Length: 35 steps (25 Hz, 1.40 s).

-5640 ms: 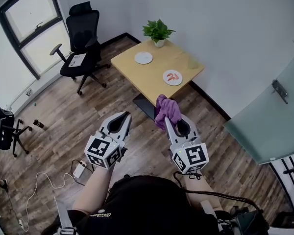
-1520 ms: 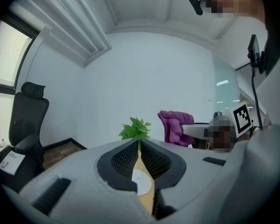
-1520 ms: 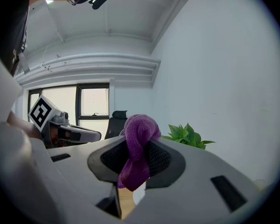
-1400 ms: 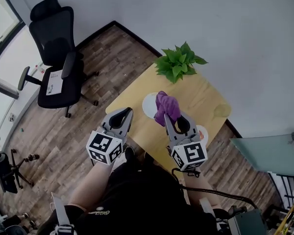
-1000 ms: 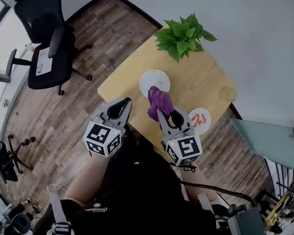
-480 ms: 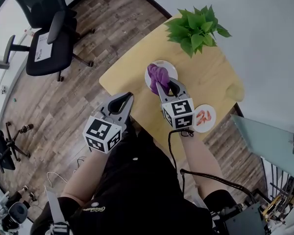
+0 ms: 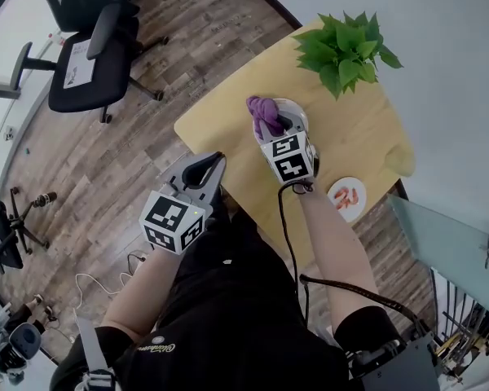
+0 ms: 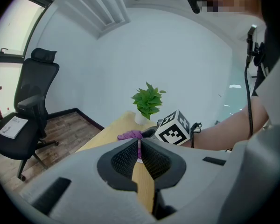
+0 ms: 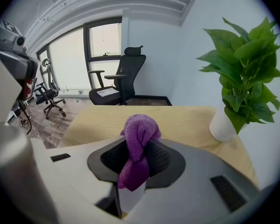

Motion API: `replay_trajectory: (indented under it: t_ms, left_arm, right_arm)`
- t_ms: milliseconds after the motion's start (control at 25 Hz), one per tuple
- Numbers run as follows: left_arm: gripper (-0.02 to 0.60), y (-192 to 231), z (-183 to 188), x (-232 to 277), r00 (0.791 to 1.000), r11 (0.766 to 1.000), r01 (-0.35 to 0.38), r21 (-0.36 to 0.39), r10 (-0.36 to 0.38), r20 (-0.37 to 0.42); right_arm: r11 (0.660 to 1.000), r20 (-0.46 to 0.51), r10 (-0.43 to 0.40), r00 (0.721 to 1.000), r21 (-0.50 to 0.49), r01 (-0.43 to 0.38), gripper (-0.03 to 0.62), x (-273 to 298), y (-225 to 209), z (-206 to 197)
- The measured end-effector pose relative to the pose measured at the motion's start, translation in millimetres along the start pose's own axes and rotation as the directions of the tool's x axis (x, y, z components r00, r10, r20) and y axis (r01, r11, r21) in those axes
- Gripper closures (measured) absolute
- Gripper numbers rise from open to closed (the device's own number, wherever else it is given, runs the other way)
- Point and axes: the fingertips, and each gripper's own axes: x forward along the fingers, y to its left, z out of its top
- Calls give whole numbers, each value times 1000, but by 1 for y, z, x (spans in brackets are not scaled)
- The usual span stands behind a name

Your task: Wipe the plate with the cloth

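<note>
**While the cloth comes over the plate**

Since half a second ago, my right gripper has pushed farther out across the table. Its jaws are clamped on the purple cloth, which now sits over the left edge of the plate. My left gripper stays back off the table, jaws pressed together on nothing. The right gripper covers most of the plate, and I can't tell whether the cloth touches it.
</note>
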Motion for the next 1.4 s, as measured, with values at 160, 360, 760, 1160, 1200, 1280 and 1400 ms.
replay_trajectory:
  t_ms: [160, 360, 760, 1160, 1200, 1280, 1400]
  left_arm:
    - [575, 1, -1, 2, 1000, 1000, 2, -2, -2, -3]
    - [575, -3, 0, 5, 1000, 1000, 17, 0, -17, -4]
    - [575, -11, 4, 12, 999, 999, 40, 7, -40, -3]
    - [575, -7, 5, 7, 1000, 1000, 25, 3, -25, 1]
    - [575, -6, 5, 7, 1000, 1000, 23, 3, -23, 2]
    - [575, -5, 5, 6, 1000, 1000, 18, 2, -18, 3]
    - [575, -3, 3, 4, 1000, 1000, 14, -3, -14, 1]
  right_arm:
    - [1000, -5, 8, 1000, 6, -8, 503, 1, 3, -3]
    - [1000, -13, 29, 999, -8, -29, 503, -5, 14, -7]
    - [994, -56, 91, 994, -54, -94, 503, -21, 48, -27]
    - [999, -30, -11, 999, -36, 10, 503, -15, -7, -6]
    - [999, -39, -30, 999, -35, 28, 503, -13, -17, -6]
    - [998, -66, -57, 996, -39, 55, 503, -7, -31, -9]
    - [997, -95, -70, 993, -45, 66, 503, -1, -40, -14]
